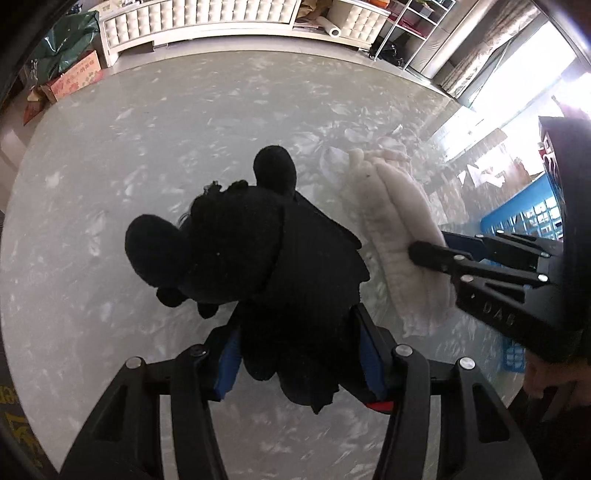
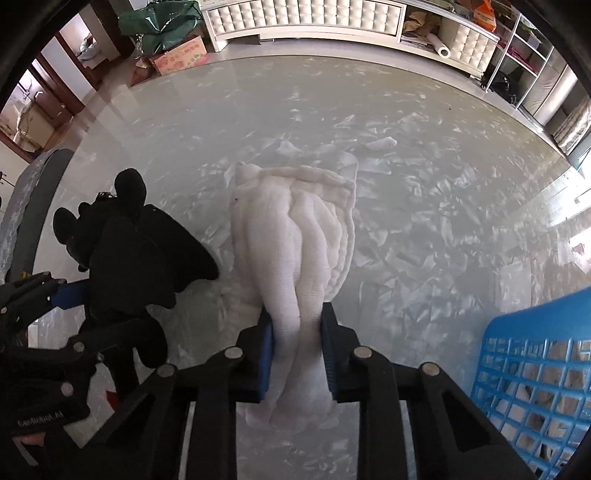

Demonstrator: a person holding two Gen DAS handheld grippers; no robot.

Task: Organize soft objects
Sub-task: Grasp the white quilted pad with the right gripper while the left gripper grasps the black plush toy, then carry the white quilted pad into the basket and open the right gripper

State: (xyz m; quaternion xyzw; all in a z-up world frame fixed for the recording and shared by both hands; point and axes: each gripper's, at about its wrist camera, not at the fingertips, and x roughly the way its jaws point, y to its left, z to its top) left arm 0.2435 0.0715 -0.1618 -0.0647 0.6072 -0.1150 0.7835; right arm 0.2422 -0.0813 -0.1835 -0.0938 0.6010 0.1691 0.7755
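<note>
My left gripper [image 1: 299, 354] is shut on a black plush toy [image 1: 258, 251] with round ears and holds it above the pale marbled table [image 1: 147, 129]. My right gripper [image 2: 297, 354] is shut on a bunched white cloth [image 2: 295, 236], also held over the table. In the left wrist view the white cloth [image 1: 399, 229] and the right gripper [image 1: 436, 254] are just right of the toy. In the right wrist view the black toy [image 2: 140, 251] and the left gripper [image 2: 74, 306] are at the left.
A blue plastic lattice basket [image 2: 532, 369] stands at the table's near right edge, with pale things inside; it also shows in the left wrist view [image 1: 524, 214]. Beyond the table are a white tufted cabinet [image 2: 303, 14], cardboard boxes [image 2: 181, 55] and shelves [image 2: 524, 51].
</note>
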